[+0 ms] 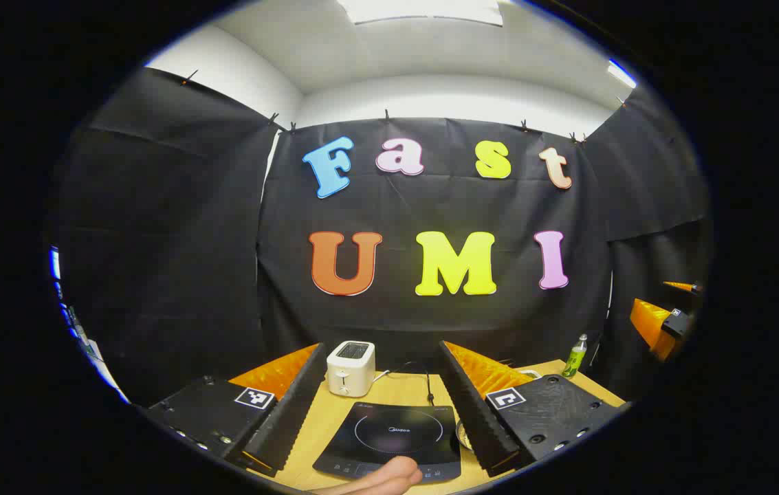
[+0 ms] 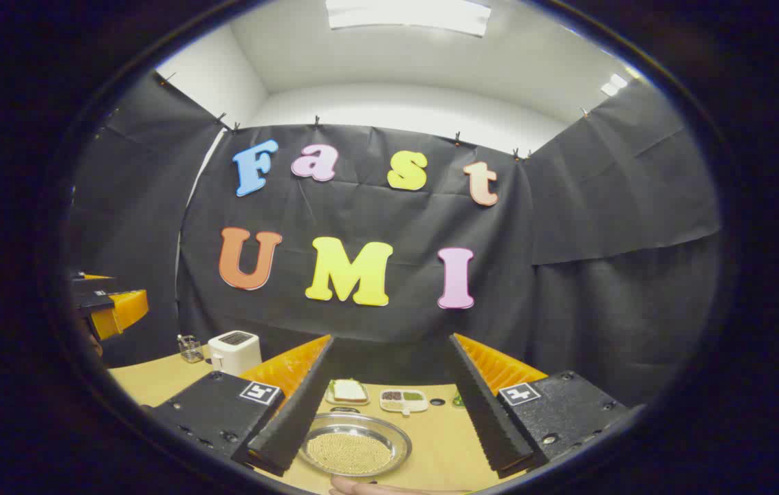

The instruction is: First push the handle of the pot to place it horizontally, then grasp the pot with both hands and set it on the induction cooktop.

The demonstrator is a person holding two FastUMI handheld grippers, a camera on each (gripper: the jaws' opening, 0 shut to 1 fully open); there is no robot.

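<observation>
Induction cooktop (image 1: 392, 440), black glass with a thin white ring and a small white brand word at its centre too small to read surely, lies flat on the tabletop (image 1: 396, 392) between the two fingers of the left claw (image 1: 382, 405). That claw stands wide, its black serrated fingers with orange backing well apart and touching nothing. Each finger base carries a square black-and-white marker tag. A row of small control marks runs along the cooktop's near edge, partly covered by a bare hand (image 1: 382, 478) at the bottom of the left gripper view. Behind the cooktop stands a white toaster (image 1: 351, 368), and a dark cord (image 1: 423, 381) runs across the wood beside it. A green bottle (image 1: 575, 356) stands at the far right of the tabletop, its label unreadable. I cannot make out a pot.

In the right gripper view the right claw (image 2: 389, 412) is likewise spread wide and holds nothing. Between its fingers a round metal plate (image 2: 355, 447) of small yellowish grains rests on the light wooden tabletop. Farther back lie a small dish with a slice of bread (image 2: 348, 390) and a white divided dish (image 2: 403, 400) with dark and green fillings. The toaster stands at the left, next to a small clear holder (image 2: 190, 348).

Black cloth hangs clipped around the booth under white walls and a bright ceiling panel (image 2: 406, 15).
</observation>
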